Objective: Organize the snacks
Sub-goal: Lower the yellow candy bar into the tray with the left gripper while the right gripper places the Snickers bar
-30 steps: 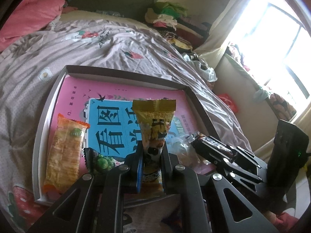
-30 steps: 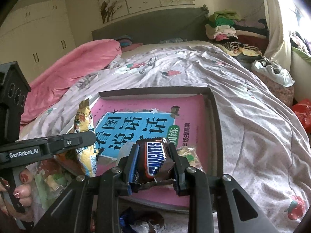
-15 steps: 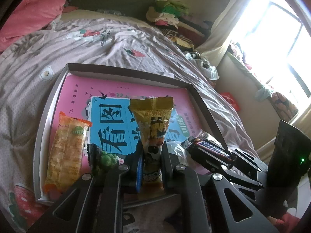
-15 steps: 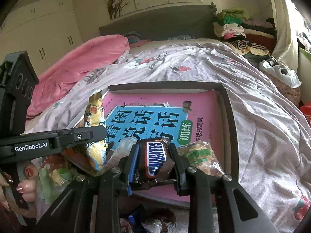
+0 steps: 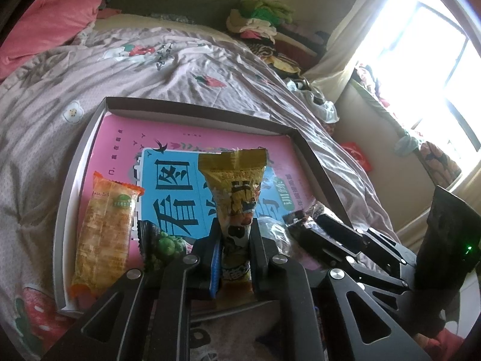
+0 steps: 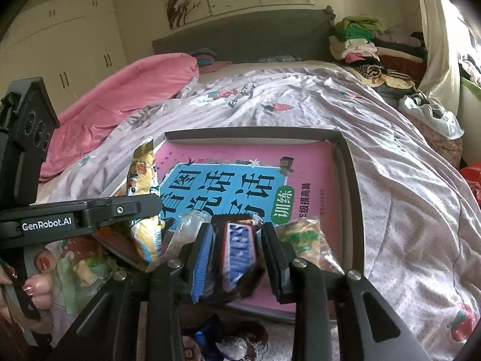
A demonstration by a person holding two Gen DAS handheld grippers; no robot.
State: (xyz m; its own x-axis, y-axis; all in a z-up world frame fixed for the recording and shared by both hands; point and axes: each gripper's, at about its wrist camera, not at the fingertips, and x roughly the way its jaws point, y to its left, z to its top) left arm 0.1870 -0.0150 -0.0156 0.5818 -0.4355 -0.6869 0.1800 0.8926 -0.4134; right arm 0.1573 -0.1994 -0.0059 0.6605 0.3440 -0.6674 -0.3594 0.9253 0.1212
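Observation:
My left gripper (image 5: 234,234) is shut on the lower end of a yellow snack packet (image 5: 233,177), which stands upright over the near edge of the shallow box tray (image 5: 192,109). The same packet (image 6: 144,180) shows at the left of the right wrist view. My right gripper (image 6: 237,234) hangs over the tray's near right part and its jaws are opening. A Snickers bar (image 6: 239,246) sits loosely between them, blurred, with a gap at the right pad. In the left wrist view the right gripper (image 5: 318,225) shows with the bar's end (image 5: 296,219).
A pink and blue book (image 6: 312,162) lines the tray. On it lie an orange cracker packet (image 5: 103,234), a green pea packet (image 5: 163,246) and a clear biscuit packet (image 6: 303,240). The tray rests on a rumpled bedspread (image 5: 180,69). More wrappers (image 6: 228,340) lie in front of it.
The right jaws have parted from the Snickers bar, which now sits lower and blurred between them. The left gripper still holds the yellow packet in the same spot.

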